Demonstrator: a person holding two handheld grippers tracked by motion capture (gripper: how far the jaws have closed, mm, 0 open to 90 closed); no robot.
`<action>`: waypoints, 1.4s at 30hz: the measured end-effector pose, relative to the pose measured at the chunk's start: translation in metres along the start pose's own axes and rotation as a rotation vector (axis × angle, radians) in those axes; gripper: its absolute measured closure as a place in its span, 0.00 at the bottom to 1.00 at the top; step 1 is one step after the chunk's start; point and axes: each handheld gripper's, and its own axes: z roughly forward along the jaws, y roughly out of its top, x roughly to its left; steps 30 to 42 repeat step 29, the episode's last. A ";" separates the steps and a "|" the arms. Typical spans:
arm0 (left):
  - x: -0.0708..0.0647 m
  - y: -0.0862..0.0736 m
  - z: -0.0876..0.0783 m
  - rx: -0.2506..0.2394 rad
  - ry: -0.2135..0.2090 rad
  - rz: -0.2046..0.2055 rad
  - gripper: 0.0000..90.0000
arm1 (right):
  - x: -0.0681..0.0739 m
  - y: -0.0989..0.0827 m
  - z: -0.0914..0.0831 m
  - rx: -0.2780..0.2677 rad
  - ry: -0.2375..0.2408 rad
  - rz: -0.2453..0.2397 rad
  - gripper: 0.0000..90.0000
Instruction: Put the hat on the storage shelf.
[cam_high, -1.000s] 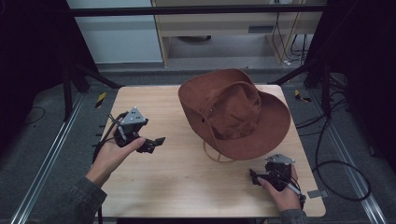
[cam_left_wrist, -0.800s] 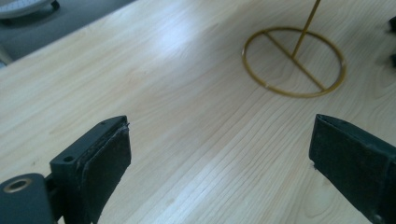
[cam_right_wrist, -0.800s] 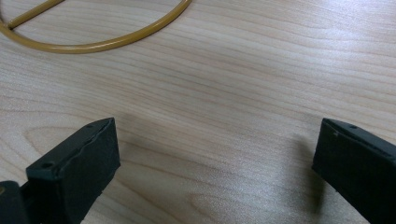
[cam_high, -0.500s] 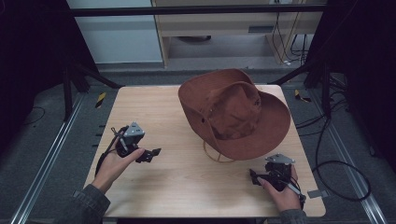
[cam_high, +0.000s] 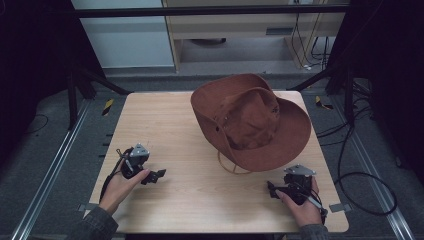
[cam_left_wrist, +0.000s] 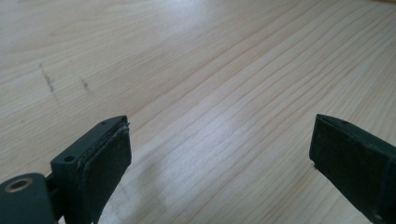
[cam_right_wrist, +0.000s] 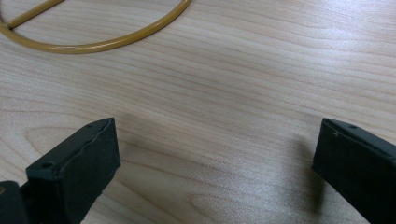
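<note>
**Hat on stand, both claws idle at near edge**

I see the brown hat on the far right half of the counter, tilted, resting on a thin brass-coloured wire stand whose ring base pokes out from under the near brim. In the right gripper view the same ring curves across the top left, apart from my jaws.

My left claw hovers low at the near left, well apart from the hat; its jaws are spread wide with bare wood grain between them. My right claw sits near the front right, just short of the brim; its jaws are also spread, nothing between them.

Handling judgement: the hat looks like soft felt or suede, light, floppy at the brim, firmer at the crown. The surface should give good friction, so slipping is a small risk; creasing is the larger one. The stand looks light and could tip or drag along.

Best hold, I judge: pinch the brim edge nearest the right claw, second claw on the opposite brim, and lift straight up off the stand.
</note>
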 end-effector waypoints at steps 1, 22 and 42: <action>0.001 -0.002 0.001 0.003 0.002 -0.007 0.06 | 0.000 0.000 0.000 0.000 0.000 0.000 0.01; 0.002 -0.026 0.013 -0.029 0.050 0.009 0.02 | 0.000 0.000 0.000 0.001 -0.002 0.000 0.01; 0.002 -0.026 0.013 -0.029 0.052 0.007 0.02 | 0.000 0.000 0.000 0.002 -0.003 -0.001 0.01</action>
